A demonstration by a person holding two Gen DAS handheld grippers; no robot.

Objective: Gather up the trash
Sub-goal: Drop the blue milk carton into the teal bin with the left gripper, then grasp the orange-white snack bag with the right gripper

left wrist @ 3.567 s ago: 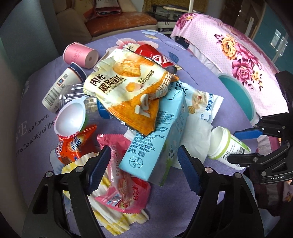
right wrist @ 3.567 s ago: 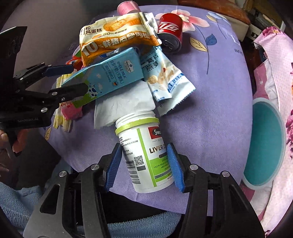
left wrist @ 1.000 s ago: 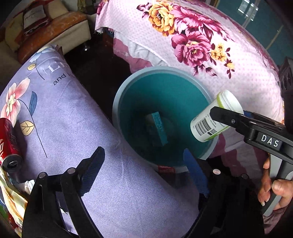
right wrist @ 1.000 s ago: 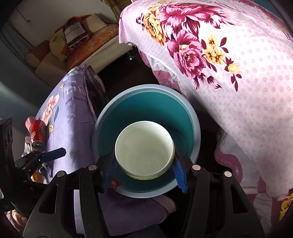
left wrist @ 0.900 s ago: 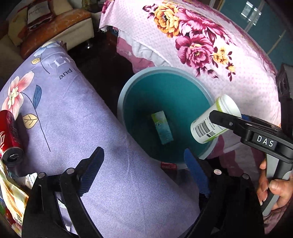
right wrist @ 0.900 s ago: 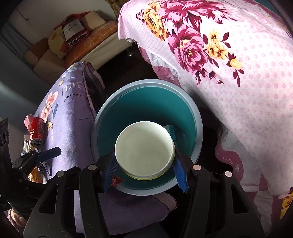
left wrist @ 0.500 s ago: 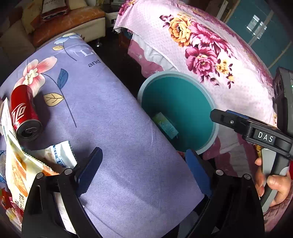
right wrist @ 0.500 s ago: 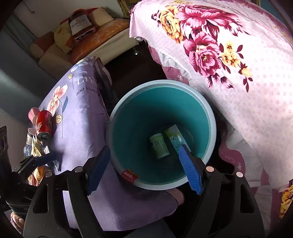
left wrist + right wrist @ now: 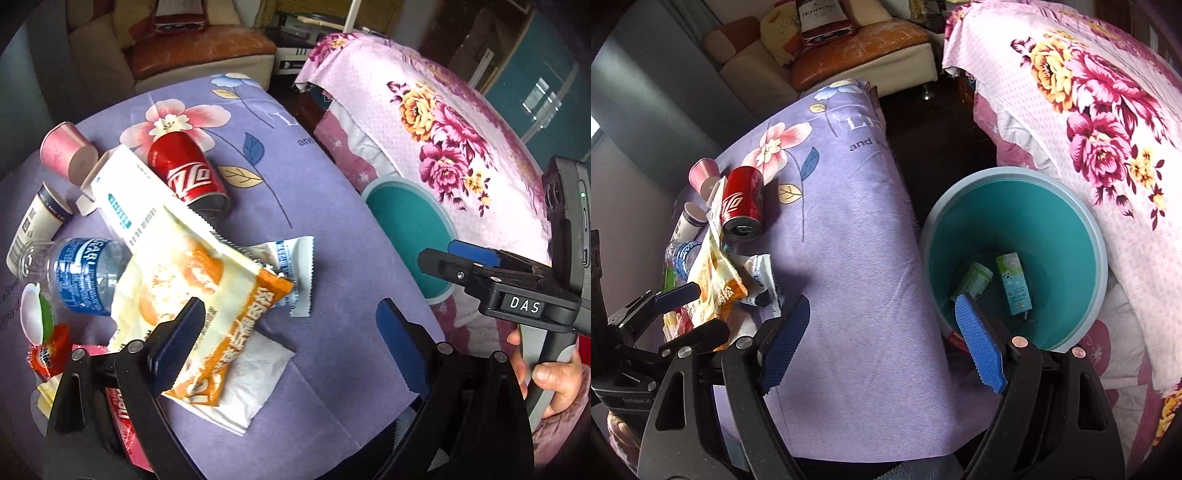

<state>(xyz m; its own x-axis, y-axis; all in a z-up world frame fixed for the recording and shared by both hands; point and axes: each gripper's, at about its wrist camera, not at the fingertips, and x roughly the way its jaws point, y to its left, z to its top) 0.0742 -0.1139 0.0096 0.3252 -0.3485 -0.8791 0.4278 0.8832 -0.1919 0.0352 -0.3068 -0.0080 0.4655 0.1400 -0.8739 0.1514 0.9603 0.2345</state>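
Both jaws gape empty; snack bag point(image 9: 192, 295) lies before left gripper point(image 9: 291, 339), bin point(image 9: 1097, 236) beside right gripper point(image 9: 882, 343).

Both grippers empty, jaws spread wide.

The left gripper point(image 9: 291, 336) is wide open, blue pads well apart with nothing between them; it also shows up at the left edge of the right wrist view, seen side-on with its fingers parted. The right gripper point(image 9: 882, 343) is just as open, nothing gripped, pads point(image 9: 979, 350) far apart. From the left wrist cam you can see the right one off to the side, and the right hand point(image 9: 550, 373) wrapped around its handle, thumb and fingertips showing. A bit of the left hand point(image 9: 620, 428) peeks in at the bottom-left edge.
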